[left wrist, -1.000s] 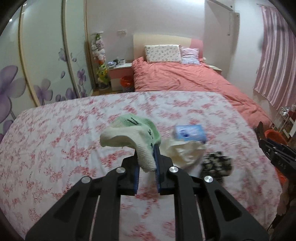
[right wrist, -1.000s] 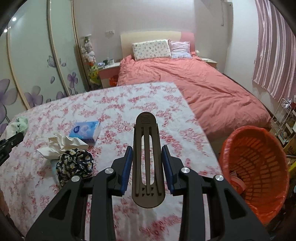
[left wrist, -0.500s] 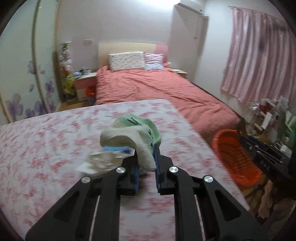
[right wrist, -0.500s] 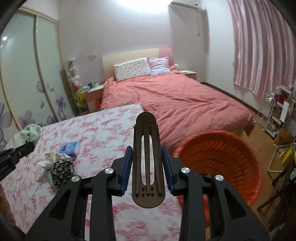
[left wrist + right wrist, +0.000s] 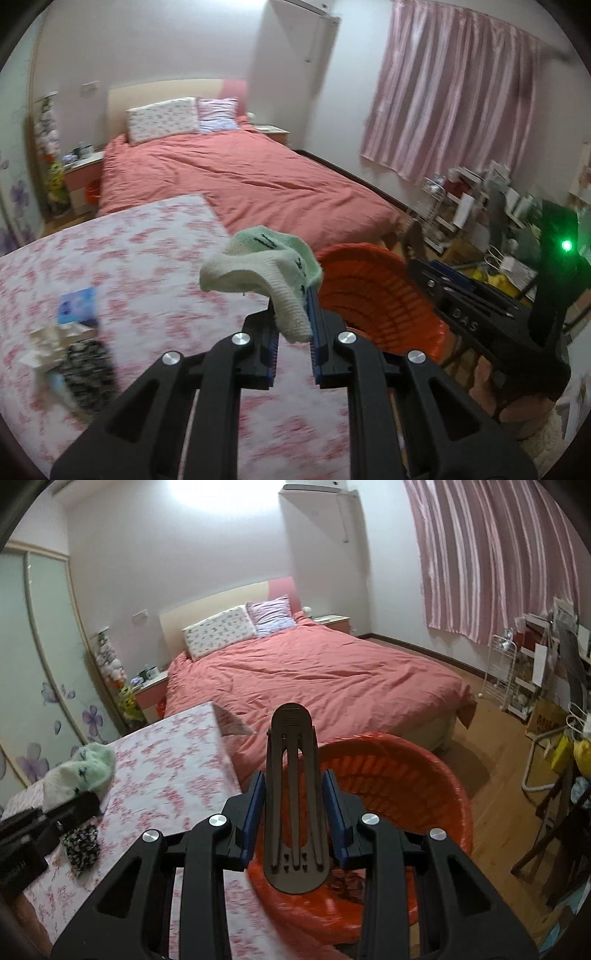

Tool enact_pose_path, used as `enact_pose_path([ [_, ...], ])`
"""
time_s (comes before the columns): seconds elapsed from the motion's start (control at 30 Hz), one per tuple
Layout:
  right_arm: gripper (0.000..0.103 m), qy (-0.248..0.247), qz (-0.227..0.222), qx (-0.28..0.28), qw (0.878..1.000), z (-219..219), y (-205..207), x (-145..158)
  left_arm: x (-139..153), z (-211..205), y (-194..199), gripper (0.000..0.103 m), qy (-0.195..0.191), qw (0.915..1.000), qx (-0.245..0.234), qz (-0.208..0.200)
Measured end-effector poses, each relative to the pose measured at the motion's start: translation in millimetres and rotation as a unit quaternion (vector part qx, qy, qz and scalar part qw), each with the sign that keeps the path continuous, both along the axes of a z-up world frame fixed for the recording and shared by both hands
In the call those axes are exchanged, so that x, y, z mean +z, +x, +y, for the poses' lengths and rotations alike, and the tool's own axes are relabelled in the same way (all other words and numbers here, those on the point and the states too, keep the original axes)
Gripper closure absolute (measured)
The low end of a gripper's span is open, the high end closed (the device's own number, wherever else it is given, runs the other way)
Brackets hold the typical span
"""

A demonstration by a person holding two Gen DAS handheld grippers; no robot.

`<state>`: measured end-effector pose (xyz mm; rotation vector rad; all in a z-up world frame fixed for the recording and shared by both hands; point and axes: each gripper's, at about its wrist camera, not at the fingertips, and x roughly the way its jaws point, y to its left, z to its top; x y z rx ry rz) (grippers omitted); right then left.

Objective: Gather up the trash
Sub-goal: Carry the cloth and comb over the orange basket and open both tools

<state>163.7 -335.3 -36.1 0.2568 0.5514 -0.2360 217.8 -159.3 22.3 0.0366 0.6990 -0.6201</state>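
The surface (image 5: 155,258) wears a pink floral cloth. On it lie a blue tissue pack (image 5: 77,304), crumpled paper (image 5: 48,338) and a black floral cloth (image 5: 90,369), clustered together. The orange basket (image 5: 436,775) stands on the wooden floor (image 5: 491,768).

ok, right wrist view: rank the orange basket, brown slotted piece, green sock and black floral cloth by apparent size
1. orange basket
2. brown slotted piece, held in the right tongs; it sits right at the lens, so it looks inflated
3. green sock
4. black floral cloth; close to the sock, partly hidden, ranking unsure

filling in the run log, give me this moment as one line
left gripper: shut on green sock | right gripper: shut on brown clip, over orange basket | tissue pack on table
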Motion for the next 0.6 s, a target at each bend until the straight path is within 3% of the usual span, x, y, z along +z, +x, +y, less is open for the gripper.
enact_pose_path([
  [0.43,0.07,0.042,0.005,-0.037,0.998,-54,4,-17,-34,-92,11,0.085,0.02,0.9972,-0.069,0.02],
  [0.53,0.07,0.054,0.005,-0.039,0.998,-62,8,-21,-43,-100,21,0.074,0.024,0.9973,-0.062,0.03],
  [0.6,0.065,0.058,0.011,-0.041,0.997,-69,9,-27,-50,-101,27,0.059,0.028,0.9975,-0.054,0.035],
])
